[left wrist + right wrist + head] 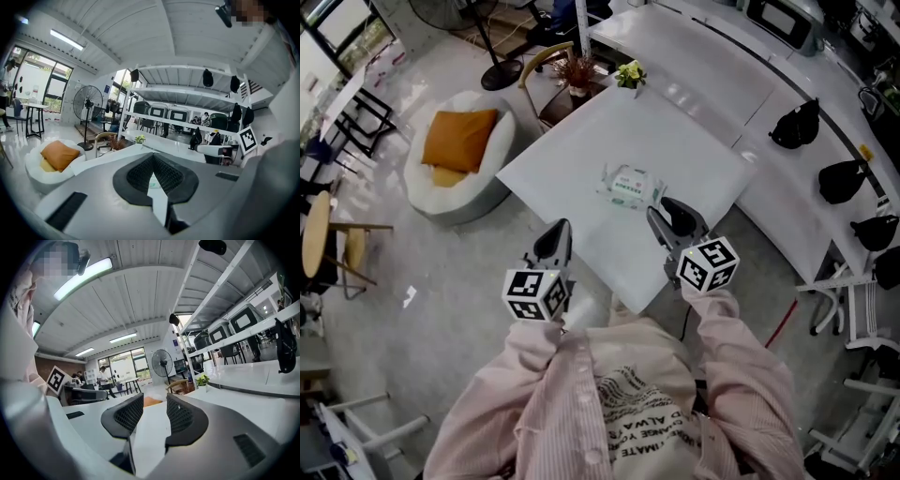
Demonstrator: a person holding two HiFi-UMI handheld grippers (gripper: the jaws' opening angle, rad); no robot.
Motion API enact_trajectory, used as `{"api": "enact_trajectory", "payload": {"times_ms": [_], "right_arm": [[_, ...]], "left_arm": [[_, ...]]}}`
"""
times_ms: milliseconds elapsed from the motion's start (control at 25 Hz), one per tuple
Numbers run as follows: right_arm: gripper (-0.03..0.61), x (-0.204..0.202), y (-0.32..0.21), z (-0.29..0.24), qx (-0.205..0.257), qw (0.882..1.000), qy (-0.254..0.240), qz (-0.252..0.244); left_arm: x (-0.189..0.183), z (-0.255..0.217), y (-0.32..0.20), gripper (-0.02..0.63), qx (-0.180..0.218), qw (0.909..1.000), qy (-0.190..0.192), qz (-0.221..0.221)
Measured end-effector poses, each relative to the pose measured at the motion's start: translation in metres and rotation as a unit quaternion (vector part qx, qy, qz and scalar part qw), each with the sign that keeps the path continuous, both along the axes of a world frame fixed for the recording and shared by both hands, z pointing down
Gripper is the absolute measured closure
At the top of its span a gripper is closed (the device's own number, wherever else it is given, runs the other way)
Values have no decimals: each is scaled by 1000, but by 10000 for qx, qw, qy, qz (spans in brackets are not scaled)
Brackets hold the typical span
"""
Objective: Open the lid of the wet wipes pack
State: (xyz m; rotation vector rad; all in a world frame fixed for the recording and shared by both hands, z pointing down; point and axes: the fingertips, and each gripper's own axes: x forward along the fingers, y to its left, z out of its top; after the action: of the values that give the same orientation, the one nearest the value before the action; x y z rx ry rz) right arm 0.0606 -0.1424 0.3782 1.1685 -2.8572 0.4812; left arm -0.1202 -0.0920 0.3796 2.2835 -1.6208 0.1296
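Two grippers over the near corner of a white table [572, 164] — bare tabletop lies ahead of them.
Potted plant [629, 73] at the far corner, beanbag [455, 155] on the floor. Wet wipes pack [628, 185] lies flat mid-table, white with green print. Left gripper [555, 240] pressed together, right gripper [666, 214] spread — both empty.

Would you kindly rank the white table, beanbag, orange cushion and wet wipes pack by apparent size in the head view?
1. white table
2. beanbag
3. orange cushion
4. wet wipes pack
The gaps are plain, so nearness does not blur the order.
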Motion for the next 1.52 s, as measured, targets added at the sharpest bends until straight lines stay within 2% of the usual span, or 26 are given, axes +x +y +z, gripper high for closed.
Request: {"api": "enact_trajectory", "payload": {"times_ms": [480,1000,1240,1520], "right_arm": [[454,-10,-79,40,-279,9982,386,-376],[455,-39,-122,104,-541,9898,1077,-761],[456,-49,-133,145,-463,9804,1681,-912],[454,-67,-130,182,-244,9597,2432,-1384]], "left_arm": [[3,33,-66,614,-447,9988,20,-179],[1,86,-116,614,-1070,9940,123,-174],[8,125,-129,614,-1413,9898,177,-75],[11,166,-133,614,-1727,9845,294,-86]]}}
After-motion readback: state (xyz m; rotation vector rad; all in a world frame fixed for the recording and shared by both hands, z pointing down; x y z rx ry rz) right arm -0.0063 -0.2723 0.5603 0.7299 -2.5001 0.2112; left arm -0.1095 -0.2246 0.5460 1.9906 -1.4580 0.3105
